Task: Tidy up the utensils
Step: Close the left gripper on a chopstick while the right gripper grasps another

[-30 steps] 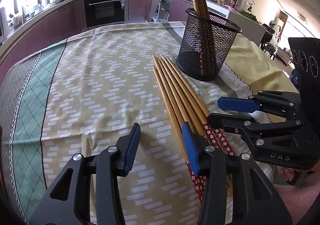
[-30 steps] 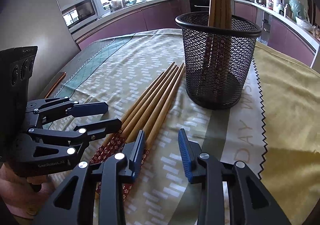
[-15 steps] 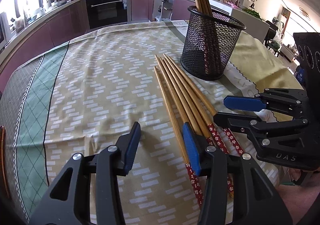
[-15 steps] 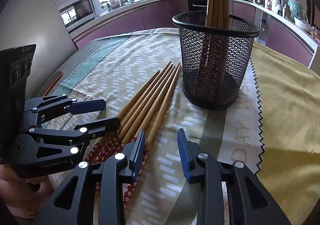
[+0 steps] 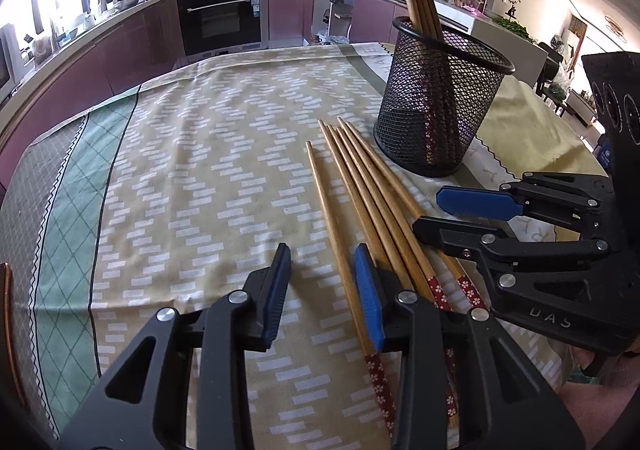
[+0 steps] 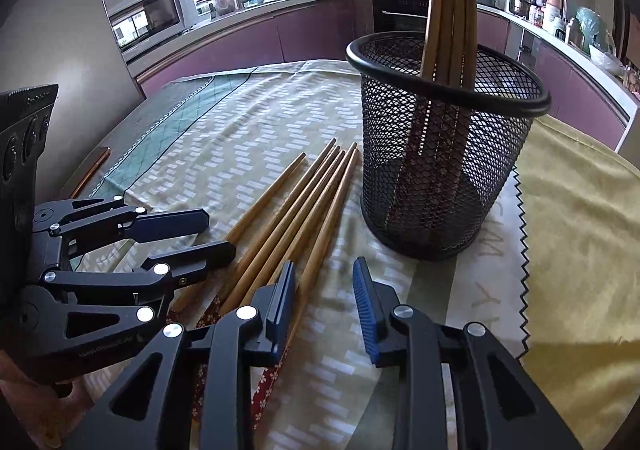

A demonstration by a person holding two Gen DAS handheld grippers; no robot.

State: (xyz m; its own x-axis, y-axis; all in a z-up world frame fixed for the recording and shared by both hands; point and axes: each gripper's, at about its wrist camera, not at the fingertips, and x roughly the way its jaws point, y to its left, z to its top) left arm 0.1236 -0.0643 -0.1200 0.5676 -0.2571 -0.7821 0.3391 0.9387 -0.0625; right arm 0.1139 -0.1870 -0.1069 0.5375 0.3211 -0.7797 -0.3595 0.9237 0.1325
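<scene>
Your left gripper (image 5: 322,282) and right gripper (image 6: 324,290) have just been narrowing, both empty. The chopsticks (image 5: 360,185) lie at centre frame beside the holder (image 5: 440,105). They're light, stiff and slick; pinch one mid-shaft.

Bare tablecloth (image 5: 192,169) left of the loose chopsticks (image 5: 360,193); mesh holder (image 5: 436,109) upright just beyond their tips.

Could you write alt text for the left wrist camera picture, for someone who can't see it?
Five loose wooden chopsticks lie on a patterned tablecloth beside a black mesh holder with more chopsticks standing inside. The left gripper hovers open and empty over them, the right gripper alongside, a kitchen behind.
</scene>
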